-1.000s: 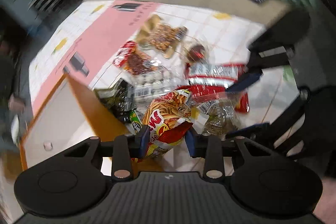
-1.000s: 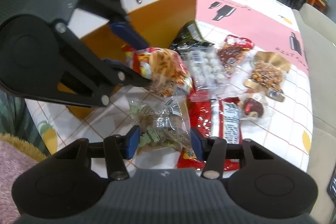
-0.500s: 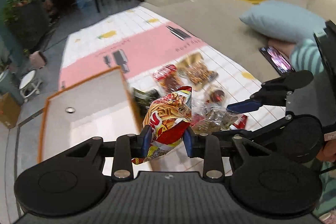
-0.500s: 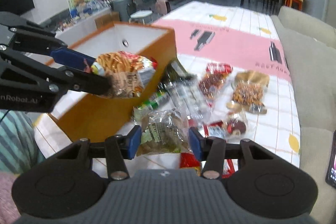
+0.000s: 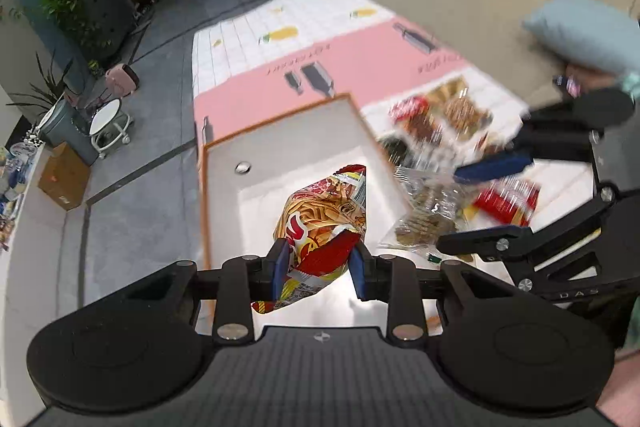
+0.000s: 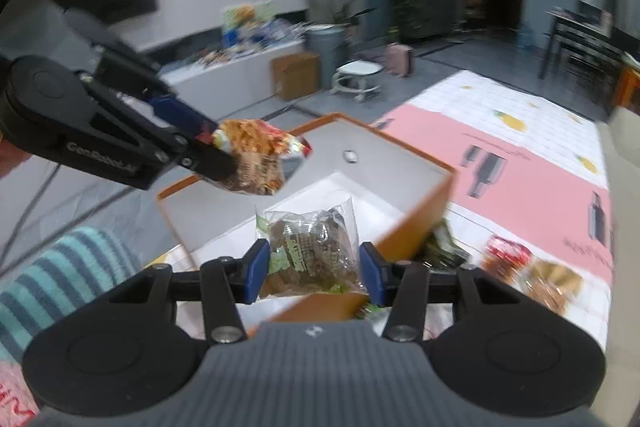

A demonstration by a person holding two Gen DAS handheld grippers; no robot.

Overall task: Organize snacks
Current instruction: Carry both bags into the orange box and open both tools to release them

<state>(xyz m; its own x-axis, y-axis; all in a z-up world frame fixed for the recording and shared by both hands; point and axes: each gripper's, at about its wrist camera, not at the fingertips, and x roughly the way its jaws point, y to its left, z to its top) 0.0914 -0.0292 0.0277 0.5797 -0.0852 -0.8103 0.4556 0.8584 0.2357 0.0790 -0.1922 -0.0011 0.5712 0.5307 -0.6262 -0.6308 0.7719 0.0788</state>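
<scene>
My left gripper (image 5: 318, 269) has its blue fingers (image 5: 279, 267) pressed into the lower end of a red and yellow snack bag (image 5: 326, 223), partly closed with the crinkled foil pinched between them. The bag hangs over the white inside of the orange-edged box (image 5: 280, 121). My right gripper (image 6: 316, 273) stands a little wider, its pads squeezing a clear packet of brown biscuits (image 6: 310, 247) with green print, held above the near corner of the same box.

The right wrist view shows the left gripper from the side, bag jutting out over the box's open top, clear of the floor. The left wrist view alone shows the blurred pile of other snacks (image 5: 440, 119) lying on the pink and white tablecloth (image 5: 360, 55) just beside the box.
</scene>
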